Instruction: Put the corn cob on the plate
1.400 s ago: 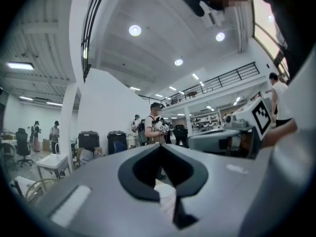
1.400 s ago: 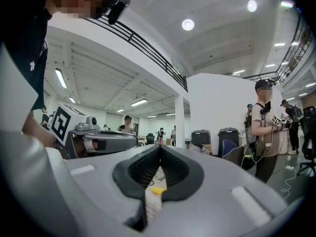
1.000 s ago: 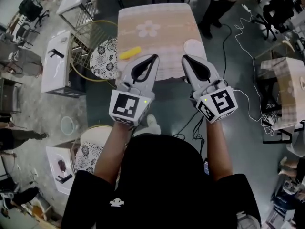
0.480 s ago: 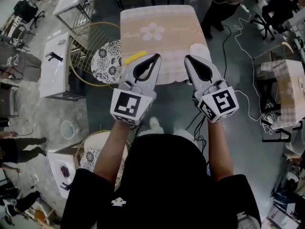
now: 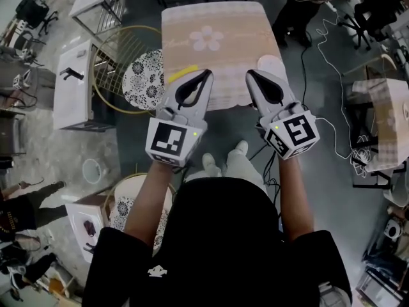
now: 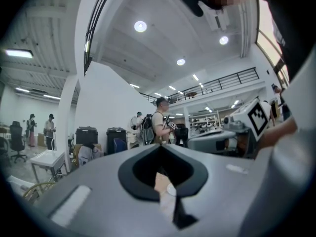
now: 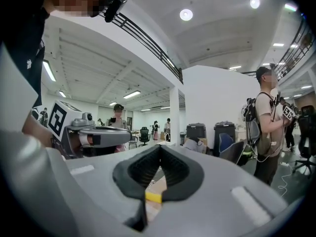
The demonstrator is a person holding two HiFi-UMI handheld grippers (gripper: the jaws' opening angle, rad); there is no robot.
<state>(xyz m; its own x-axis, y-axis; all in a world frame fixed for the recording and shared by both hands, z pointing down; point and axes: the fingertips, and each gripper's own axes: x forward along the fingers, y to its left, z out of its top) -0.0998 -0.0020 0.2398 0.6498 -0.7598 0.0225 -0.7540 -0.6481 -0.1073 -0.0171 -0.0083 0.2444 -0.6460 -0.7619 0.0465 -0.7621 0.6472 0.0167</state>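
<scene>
1. Zero steps of the task look complete. The corn cob (image 5: 181, 75) lies on the bench (image 5: 211, 18), by its left edge and toward the near-left corner. It is well apart from the plate (image 5: 271, 63).
2. The plate sits at the right edge of the bench, toward the near-right corner. The part that shows is bare. The right claw (image 5: 250, 73) overlaps its near side in the head view, so that part cannot be checked.
3. The left claw (image 5: 206, 73) has its jaws closed together on nothing. Its tip is just beside the cob in the head view, and contact cannot be told from here.
4. The right claw is also closed tight, with nothing between its pads. Both gripper views look out level across the room, with only a sliver of bench showing through the gap behind the jaws.
5. Judgement on what is left, which is all of it:
   - open a claw and close it on the cob
   - lift the cob and carry it across to the right edge
   - set it on the plate and let go
6. The left claw is the nearer one to the cob, so it seems the likely one for the pick.
</scene>
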